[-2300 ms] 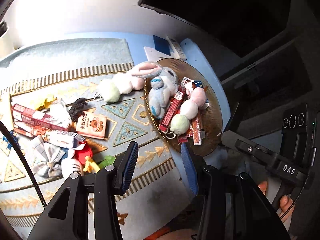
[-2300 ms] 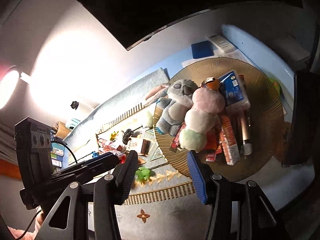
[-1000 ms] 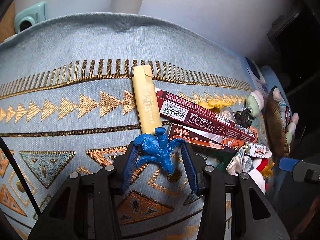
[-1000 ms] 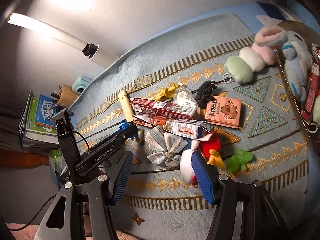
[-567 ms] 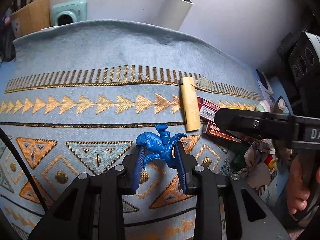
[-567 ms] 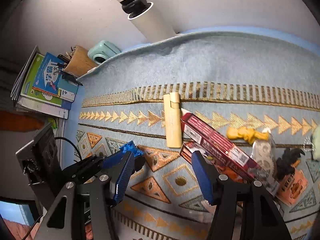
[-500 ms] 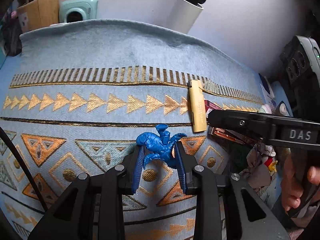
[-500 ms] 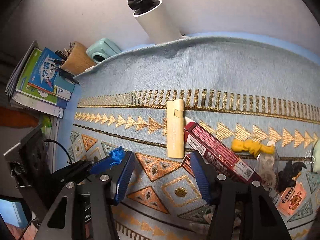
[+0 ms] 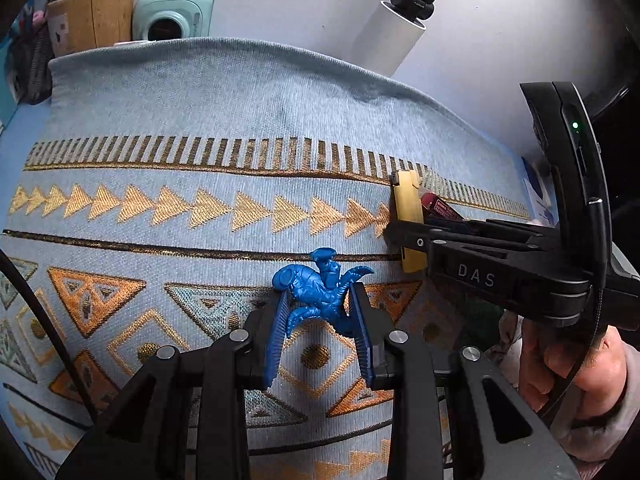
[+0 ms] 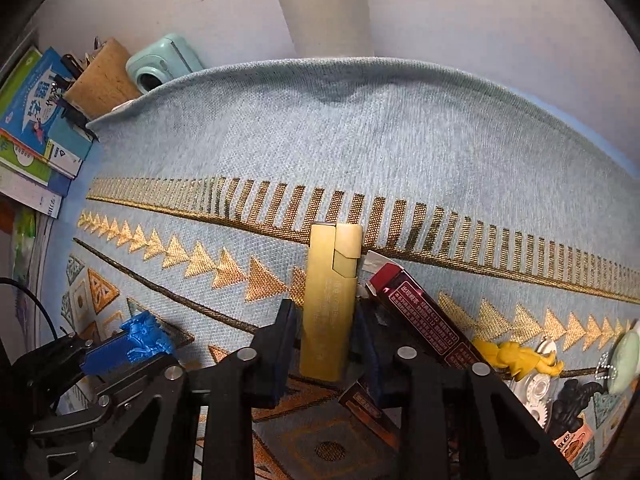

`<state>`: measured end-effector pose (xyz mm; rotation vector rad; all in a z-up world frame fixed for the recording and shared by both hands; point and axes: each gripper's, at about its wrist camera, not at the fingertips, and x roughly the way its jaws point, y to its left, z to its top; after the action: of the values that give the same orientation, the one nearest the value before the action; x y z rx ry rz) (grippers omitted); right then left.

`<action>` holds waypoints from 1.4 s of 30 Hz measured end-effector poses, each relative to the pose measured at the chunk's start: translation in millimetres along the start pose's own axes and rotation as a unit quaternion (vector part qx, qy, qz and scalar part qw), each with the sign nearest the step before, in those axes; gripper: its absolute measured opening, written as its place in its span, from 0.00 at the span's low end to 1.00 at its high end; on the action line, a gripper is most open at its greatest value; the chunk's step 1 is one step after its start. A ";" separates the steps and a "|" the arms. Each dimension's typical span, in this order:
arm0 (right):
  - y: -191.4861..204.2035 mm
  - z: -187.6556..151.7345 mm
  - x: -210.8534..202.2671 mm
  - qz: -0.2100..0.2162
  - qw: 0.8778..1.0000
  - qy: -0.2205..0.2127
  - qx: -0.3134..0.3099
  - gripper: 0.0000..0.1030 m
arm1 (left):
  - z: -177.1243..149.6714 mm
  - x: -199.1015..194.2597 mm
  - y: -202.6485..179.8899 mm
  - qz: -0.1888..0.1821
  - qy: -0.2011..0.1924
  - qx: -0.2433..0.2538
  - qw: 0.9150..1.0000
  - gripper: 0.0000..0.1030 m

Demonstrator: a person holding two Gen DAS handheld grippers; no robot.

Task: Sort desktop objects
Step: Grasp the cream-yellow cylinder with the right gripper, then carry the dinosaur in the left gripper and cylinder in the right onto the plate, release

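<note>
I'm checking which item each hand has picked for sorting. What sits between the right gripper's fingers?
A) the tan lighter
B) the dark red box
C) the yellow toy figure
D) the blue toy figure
A: in the right wrist view the right gripper has its jaws, which have just been closing, on either side of the tan lighter; the blue toy figure is in the left gripper.
</note>
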<state>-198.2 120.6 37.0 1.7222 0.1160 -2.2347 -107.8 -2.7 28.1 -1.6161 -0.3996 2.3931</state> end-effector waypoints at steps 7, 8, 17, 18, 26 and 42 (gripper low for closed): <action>0.6 -11.3 -42.6 0.047 0.998 -0.031 0.022 0.17 | -3.1 -27.7 -9.7 0.000 -0.027 0.020 0.999 0.26; 0.5 -14.2 -52.5 0.051 0.998 -0.038 0.024 0.13 | -3.5 -32.8 -12.7 0.000 -0.031 0.024 0.999 0.26; -9.0 -69.8 -102.3 0.097 0.989 -0.064 0.093 0.11 | -23.0 -69.0 -30.9 -0.008 -0.051 0.048 0.998 0.26; -9.2 -77.1 -104.4 0.101 0.987 -0.067 0.102 0.11 | -23.6 -67.5 -32.3 -0.010 -0.051 0.048 0.997 0.26; -29.7 -122.4 -154.1 0.109 0.975 -0.110 0.160 0.11 | -31.6 -83.5 -76.9 -0.019 -0.065 0.105 0.992 0.26; -202.6 -224.0 -273.0 0.045 0.916 -0.222 0.331 0.11 | -39.4 -78.7 -259.3 -0.072 -0.060 0.230 0.969 0.26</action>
<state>11.0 423.5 210.9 1.3686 -0.8983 -2.7059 -33.3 217.9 172.3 -1.1990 0.0251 2.2608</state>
